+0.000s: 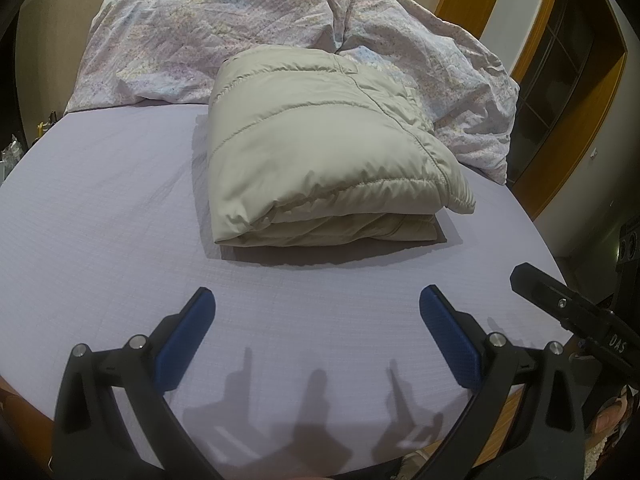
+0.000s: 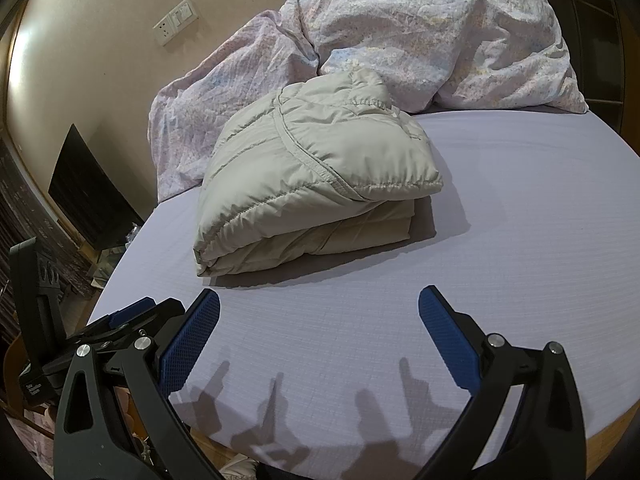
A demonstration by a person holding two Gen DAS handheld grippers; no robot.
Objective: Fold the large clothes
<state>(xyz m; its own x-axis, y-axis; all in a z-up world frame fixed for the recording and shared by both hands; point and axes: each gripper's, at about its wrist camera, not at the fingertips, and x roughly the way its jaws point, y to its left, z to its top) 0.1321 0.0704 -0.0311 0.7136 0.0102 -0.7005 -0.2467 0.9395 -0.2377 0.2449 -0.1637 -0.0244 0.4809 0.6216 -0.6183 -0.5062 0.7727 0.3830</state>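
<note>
A beige puffy quilted jacket (image 1: pixel 320 148) lies folded into a thick rectangular bundle on the lavender bed sheet (image 1: pixel 100 208). The right wrist view shows the same jacket (image 2: pixel 312 172) from its left, with a stitched hem on top. My left gripper (image 1: pixel 316 300) is open, hovering above bare sheet a short way in front of the bundle, holding nothing. My right gripper (image 2: pixel 320 304) is also open and empty, near the bed's front edge. The right gripper's black frame (image 1: pixel 568 312) shows at the right of the left wrist view, and the left gripper (image 2: pixel 132 316) at the lower left of the right wrist view.
A crumpled floral duvet (image 1: pixel 260 36) is heaped along the bed's far side, touching the jacket's back edge. A wooden door frame (image 1: pixel 576 128) stands to the right. A wall socket panel (image 2: pixel 176 20) and a dark cabinet (image 2: pixel 88 192) sit on the left. The bed's wooden rim (image 2: pixel 624 420) runs below.
</note>
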